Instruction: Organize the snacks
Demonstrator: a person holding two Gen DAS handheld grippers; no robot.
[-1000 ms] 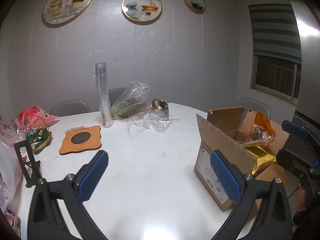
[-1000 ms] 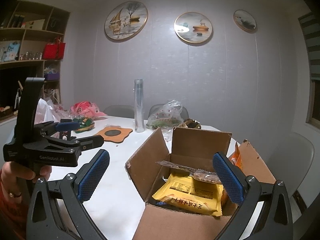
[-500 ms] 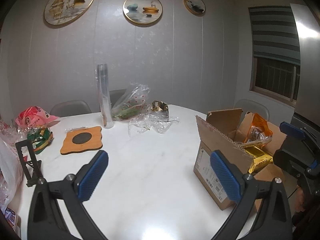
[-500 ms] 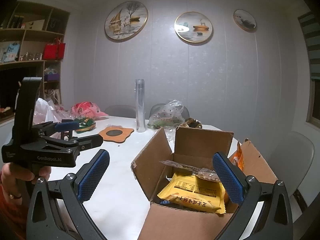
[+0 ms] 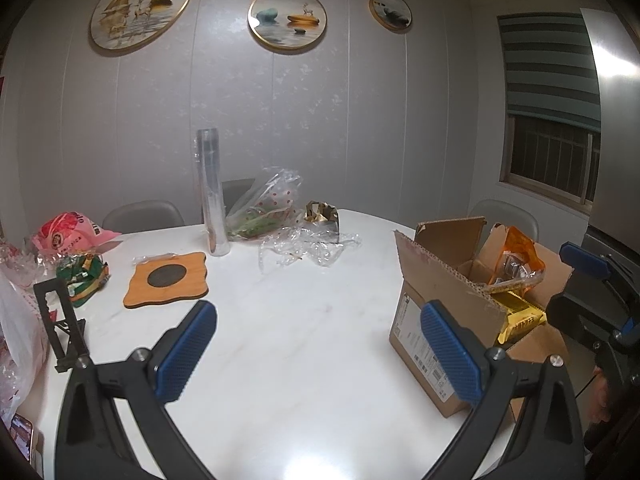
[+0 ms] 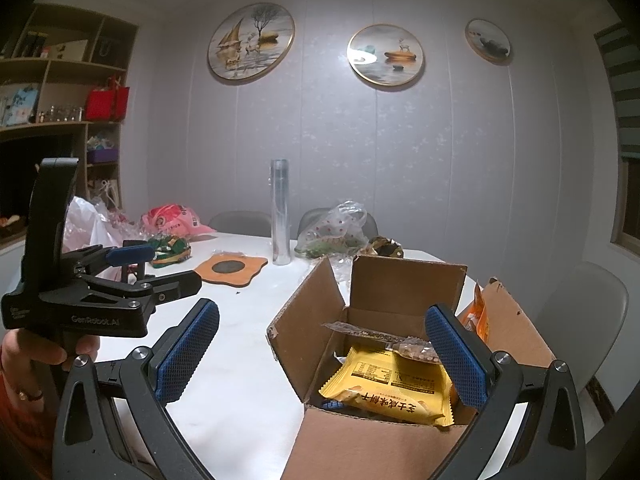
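Note:
An open cardboard box (image 6: 384, 292) stands at the right end of the white table (image 5: 304, 340). Inside it lie a yellow snack packet (image 6: 392, 388) and a long clear packet (image 6: 376, 334); an orange packet (image 5: 520, 256) leans at its far side. My right gripper (image 6: 320, 344) hangs open just over the box's near edge, holding nothing. The left gripper (image 5: 316, 340) is open and empty above the bare table, left of the box (image 5: 440, 280). Loose snacks stay at the far left: a green packet (image 5: 82, 280) and a pink bag (image 5: 68, 232).
A wooden coaster (image 5: 166, 280), a tall clear tube (image 5: 212, 192), a dotted clear bag (image 5: 264, 212), a gold wrapper (image 5: 322, 216) and crumpled plastic (image 5: 308, 246) sit at the back. A black stand (image 5: 60, 320) and white bag (image 5: 16, 332) crowd the left edge. Chairs ring the table.
Both grippers have drifted slightly; in the right wrist view the box now sits a little further right. Both stay open and empty.

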